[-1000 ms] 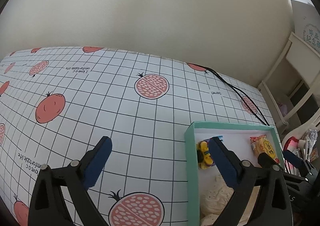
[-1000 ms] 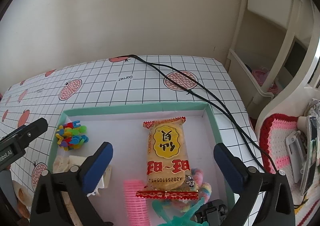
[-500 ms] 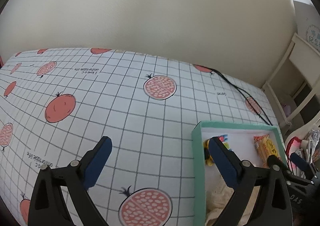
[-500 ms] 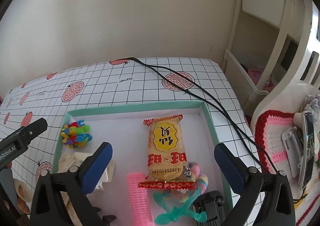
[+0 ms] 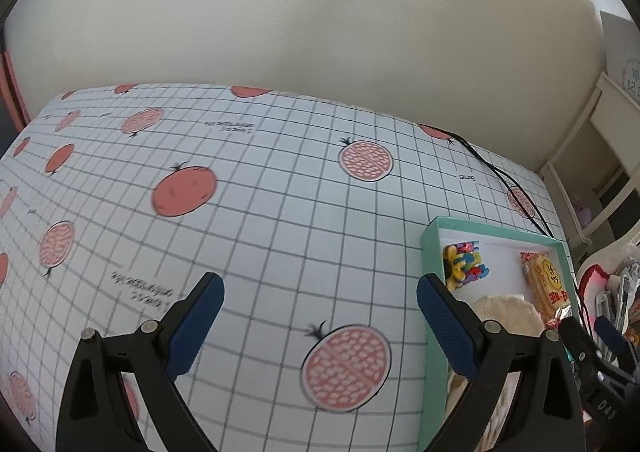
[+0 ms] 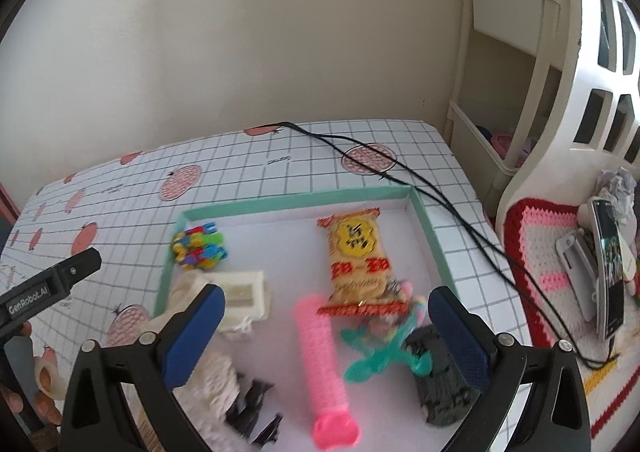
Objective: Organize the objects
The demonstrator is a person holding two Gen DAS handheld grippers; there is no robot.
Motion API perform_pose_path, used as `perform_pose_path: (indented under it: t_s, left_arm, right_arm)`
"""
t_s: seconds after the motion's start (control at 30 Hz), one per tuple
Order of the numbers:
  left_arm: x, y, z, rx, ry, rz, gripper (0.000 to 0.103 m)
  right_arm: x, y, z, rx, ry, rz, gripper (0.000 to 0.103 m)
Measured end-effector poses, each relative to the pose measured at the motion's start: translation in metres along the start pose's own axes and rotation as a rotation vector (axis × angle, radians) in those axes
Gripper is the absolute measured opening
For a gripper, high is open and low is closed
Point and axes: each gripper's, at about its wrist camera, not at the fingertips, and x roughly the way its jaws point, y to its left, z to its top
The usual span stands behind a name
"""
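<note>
A shallow teal-rimmed box [image 6: 296,199] lies on the checked tablecloth. Inside it are a yellow snack packet [image 6: 358,256], a pink hair roller [image 6: 322,352], a colourful plastic toy [image 6: 198,246], a teal plastic clip [image 6: 384,348], a black object [image 6: 438,372], a white card [image 6: 244,292] and cream lace fabric [image 6: 212,380]. My right gripper [image 6: 326,328] hovers open above the box's near half, nothing between its fingers. My left gripper [image 5: 318,318] is open over the bare cloth left of the box [image 5: 430,248], holding nothing.
A black cable [image 6: 400,168] runs across the table's far right corner past the box. A white shelf unit [image 6: 500,92] and a chair with a crocheted cushion [image 6: 540,252] and a phone [image 6: 608,268] stand to the right. A wall closes the far side.
Both grippers have pulled back and risen. More of the box's near contents now show in the right wrist view, and the left view takes in more tablecloth to the left.
</note>
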Motion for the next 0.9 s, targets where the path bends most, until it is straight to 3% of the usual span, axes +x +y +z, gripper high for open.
perform_pose_path:
  t_s: [0.53,0.9]
  left_arm:
    - [-0.064,0.007,-0.029,0.041,-0.037,-0.018,0.097]
    - [-0.089,0.022,-0.049,0.013,-0.059,-0.023,0.097]
  right_arm:
    - [-0.047,0.011,-0.034,0.036,-0.011,0.058,0.103]
    - [-0.075,0.013,-0.052,0.022,-0.021,0.065,0.103]
